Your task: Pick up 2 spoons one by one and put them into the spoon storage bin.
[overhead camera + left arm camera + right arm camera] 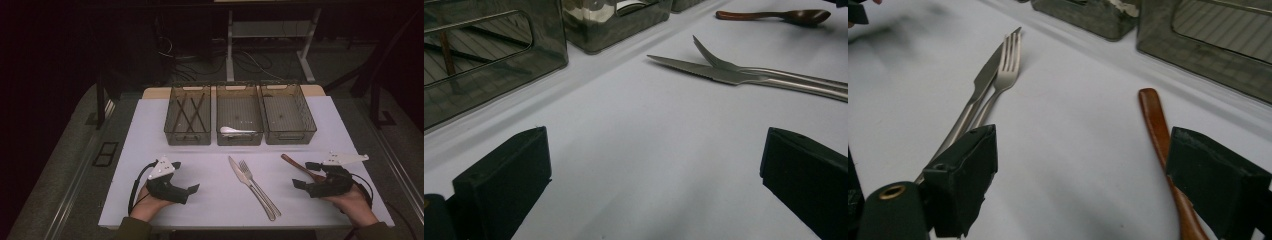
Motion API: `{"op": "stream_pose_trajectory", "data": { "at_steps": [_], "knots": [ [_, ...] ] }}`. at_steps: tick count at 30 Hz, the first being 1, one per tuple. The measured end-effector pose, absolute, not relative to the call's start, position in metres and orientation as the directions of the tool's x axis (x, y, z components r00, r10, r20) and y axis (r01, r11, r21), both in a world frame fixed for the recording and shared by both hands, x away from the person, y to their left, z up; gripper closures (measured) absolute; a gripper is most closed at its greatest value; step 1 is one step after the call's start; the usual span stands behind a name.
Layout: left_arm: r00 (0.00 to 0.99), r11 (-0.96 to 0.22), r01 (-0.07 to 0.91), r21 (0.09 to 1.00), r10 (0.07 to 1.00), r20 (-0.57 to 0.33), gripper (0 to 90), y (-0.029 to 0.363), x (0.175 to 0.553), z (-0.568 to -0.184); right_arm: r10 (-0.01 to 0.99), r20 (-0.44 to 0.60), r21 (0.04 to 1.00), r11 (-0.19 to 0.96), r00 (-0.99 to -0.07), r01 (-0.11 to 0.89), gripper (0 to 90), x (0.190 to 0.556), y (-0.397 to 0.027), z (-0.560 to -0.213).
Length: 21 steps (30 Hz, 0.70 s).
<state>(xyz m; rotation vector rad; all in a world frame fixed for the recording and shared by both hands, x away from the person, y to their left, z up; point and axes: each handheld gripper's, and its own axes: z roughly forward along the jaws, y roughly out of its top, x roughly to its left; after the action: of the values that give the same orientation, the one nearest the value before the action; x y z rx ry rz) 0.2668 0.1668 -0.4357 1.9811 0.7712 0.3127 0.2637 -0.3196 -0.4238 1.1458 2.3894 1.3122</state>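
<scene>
Table (150, 145) w/ white cover, cutlery and 3 bins on it.

At far edge, 3 see-through bins in a row: left bin (187, 116), middle bin (239, 116), right bin (288, 115). Nearer, at centre, knife (243, 177) and fork (259, 187) lie side by side, handles touching. To the right, apart from them, a wooden spoon (302, 167) lies on the cover. Both grippers rest on the near part, w/ hands.

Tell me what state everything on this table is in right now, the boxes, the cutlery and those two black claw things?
Left bin: holds dark chopsticks.
Middle bin: holds a white spoon.
Right bin: looks empty.
Knife: flat on the table, against the fork.
Fork: flat, loose.
Wooden spoon: flat, by the right gripper.
Left gripper: open, holding nothing.
Right gripper: open, holding nothing.
</scene>
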Motion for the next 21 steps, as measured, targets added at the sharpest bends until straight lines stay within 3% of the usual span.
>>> {"op": "stream_pose_trajectory", "data": {
  "at_steps": [21],
  "knots": [
    [0.768, -0.358, 0.408, 0.840, 0.633, -0.103, 0.0, 0.166, 0.268, -0.436, 0.787, 0.157, 0.748, 0.299, -0.596, 0.592, 14.4, 0.274, -0.369, -0.425]
  ]
}}
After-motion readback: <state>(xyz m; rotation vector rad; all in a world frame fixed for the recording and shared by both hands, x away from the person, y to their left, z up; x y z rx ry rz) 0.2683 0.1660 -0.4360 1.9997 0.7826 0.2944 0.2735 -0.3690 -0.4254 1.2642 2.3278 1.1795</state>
